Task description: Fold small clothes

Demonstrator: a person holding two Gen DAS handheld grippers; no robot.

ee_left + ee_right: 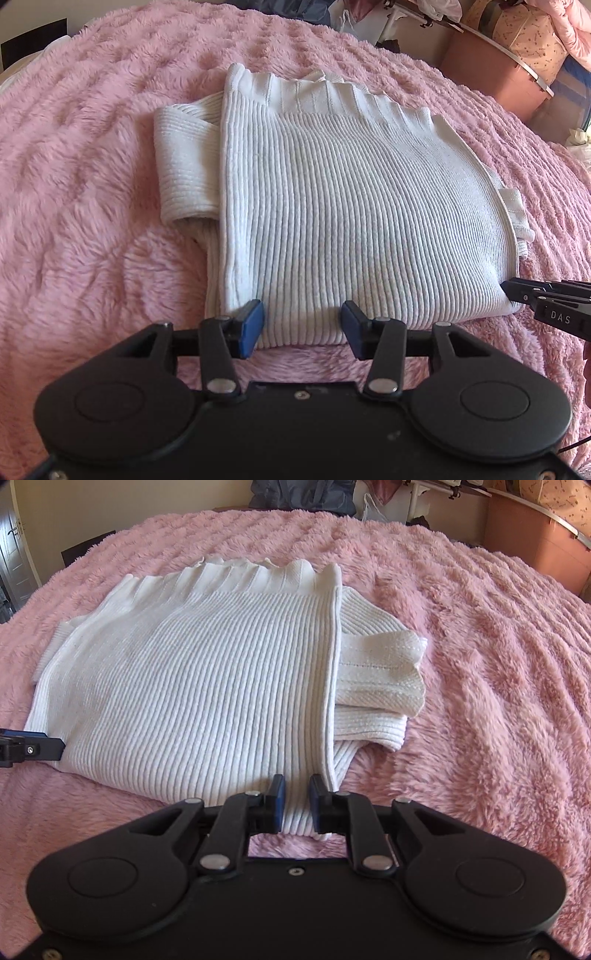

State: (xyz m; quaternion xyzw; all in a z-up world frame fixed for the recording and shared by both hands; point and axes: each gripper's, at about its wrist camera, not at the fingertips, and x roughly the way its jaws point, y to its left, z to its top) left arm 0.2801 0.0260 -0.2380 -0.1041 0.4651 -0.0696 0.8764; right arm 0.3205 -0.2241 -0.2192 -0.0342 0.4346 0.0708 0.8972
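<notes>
Sweater: a white ribbed sweater point(351, 206) lies partly folded on a pink fluffy blanket point(92, 184), sleeves tucked under, its near edge right at both grippers.
Long axis: the ribs run away from the grippers, toward the far flared hem; the near edge lies crosswise between the two tools.
Left gripper: the left gripper point(302, 328) stands fairly wide apart, straddling the near edge at the left corner; cloth sits between the blue pads, which do not look closed on it.
Right gripper: the right gripper point(296, 801) is much narrower, with a bunch of the near edge between its pads; it looks pinched, though firm contact cannot be confirmed.
Nearer hand: both sit at the same edge, one near each corner, so neither is clearly closer.
Key relation: the sweater lies straight ahead of both, so the likely next fold carries the near edge forward over the body.
Left view only: a sleeve cuff point(184, 166) poking out on the left side.
Right view only: the folded sleeve point(380, 672) stacked under the right edge, and the left tool's tip at the far corner.
</notes>
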